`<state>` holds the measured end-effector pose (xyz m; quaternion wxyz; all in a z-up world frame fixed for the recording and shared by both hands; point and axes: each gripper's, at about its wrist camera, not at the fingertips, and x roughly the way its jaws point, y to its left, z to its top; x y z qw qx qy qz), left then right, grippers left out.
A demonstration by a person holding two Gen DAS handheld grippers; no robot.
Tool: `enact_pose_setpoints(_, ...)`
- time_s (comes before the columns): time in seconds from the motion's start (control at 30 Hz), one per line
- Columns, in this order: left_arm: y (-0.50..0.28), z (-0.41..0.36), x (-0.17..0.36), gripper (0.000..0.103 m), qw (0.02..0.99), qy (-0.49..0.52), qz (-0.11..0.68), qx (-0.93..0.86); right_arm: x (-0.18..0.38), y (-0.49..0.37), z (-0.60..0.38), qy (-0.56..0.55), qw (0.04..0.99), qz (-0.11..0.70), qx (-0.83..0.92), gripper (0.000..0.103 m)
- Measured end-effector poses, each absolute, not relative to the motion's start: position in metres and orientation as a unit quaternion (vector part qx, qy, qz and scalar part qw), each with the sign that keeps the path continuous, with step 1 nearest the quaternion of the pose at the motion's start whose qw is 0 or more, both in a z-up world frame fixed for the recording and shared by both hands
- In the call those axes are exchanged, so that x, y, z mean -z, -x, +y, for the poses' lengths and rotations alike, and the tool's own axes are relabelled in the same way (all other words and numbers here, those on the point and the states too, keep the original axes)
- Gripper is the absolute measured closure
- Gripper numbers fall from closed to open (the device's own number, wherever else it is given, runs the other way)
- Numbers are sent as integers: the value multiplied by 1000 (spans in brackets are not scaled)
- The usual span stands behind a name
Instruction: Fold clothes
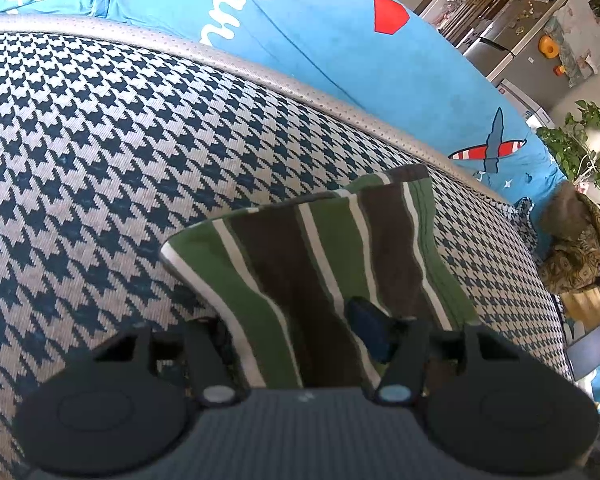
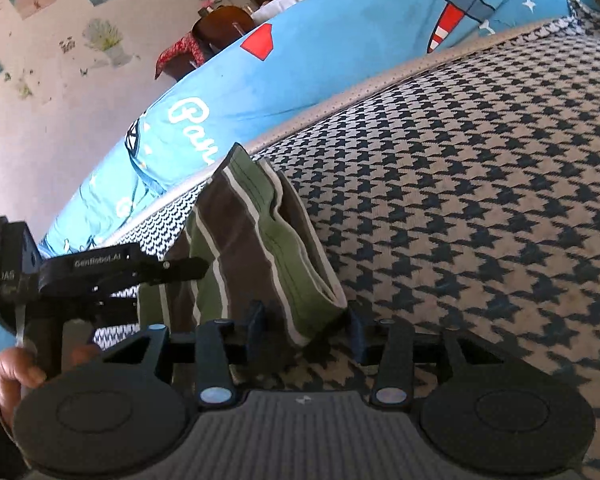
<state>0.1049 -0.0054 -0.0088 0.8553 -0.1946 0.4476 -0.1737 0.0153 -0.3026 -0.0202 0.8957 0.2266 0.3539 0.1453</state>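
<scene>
My left tool (image 1: 300, 332) has the folded striped cloth (image 1: 320, 248) between its fingers, but I can't tell if they press on it. My right tool (image 2: 306, 330) stands parted around the cloth's near corner, not clamped. The cloth lies on the houndstooth mattress (image 2: 480, 200), blue sheet (image 2: 340, 64) behind it.

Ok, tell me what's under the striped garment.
The striped garment, folded, lies on the houndstooth cover, which shows all around it. Whatever lies directly beneath is covered by its layers.
</scene>
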Motion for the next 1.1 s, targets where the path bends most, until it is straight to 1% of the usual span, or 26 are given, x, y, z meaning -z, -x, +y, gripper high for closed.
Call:
enact_pose_setpoints(0.03, -105, -5, 9, 45, 855, 195, 447, 174, 21, -18, -301, -230, 895, 352, -146, 57)
enact_pose_setpoints(0.13, -106, -7, 9, 44, 856, 195, 447, 173, 23, -23, -298, -233, 897, 346, -146, 56)
enact_pose_setpoints(0.3, -106, -12, 9, 43, 861, 181, 444, 171, 24, -34, -288, -238, 896, 344, -149, 56)
enact_pose_setpoints(0.5, -101, -22, 6, 43, 875, 140, 434, 163, 24, -45, -275, -230, 900, 342, -144, 57)
enact_pose_setpoints(0.57, -98, -27, 5, 47, 881, 124, 428, 158, 23, -46, -272, -226, 901, 342, -143, 64)
enact_pose_setpoints(0.6, -96, -29, 4, 50, 883, 120, 425, 158, 23, -46, -271, -224, 901, 343, -144, 69)
enact_pose_setpoints(0.63, -95, -30, 3, 55, 885, 118, 422, 158, 22, -46, -271, -223, 901, 344, -145, 72)
enact_pose_setpoints(0.67, -93, -32, 2, 60, 887, 116, 418, 157, 21, -46, -271, -222, 901, 344, -144, 73)
enact_pose_setpoints(0.77, -87, -40, -3, 69, 897, 97, 405, 149, 17, -43, -267, -209, 905, 342, -140, 76)
enact_pose_setpoints(0.87, -79, -49, -9, 75, 907, 71, 392, 138, 11, -39, -260, -183, 914, 336, -137, 78)
enact_pose_setpoints(1.1, -59, -53, -26, 77, 921, 35, 374, 107, -5, -27, -246, -131, 930, 314, -139, 79)
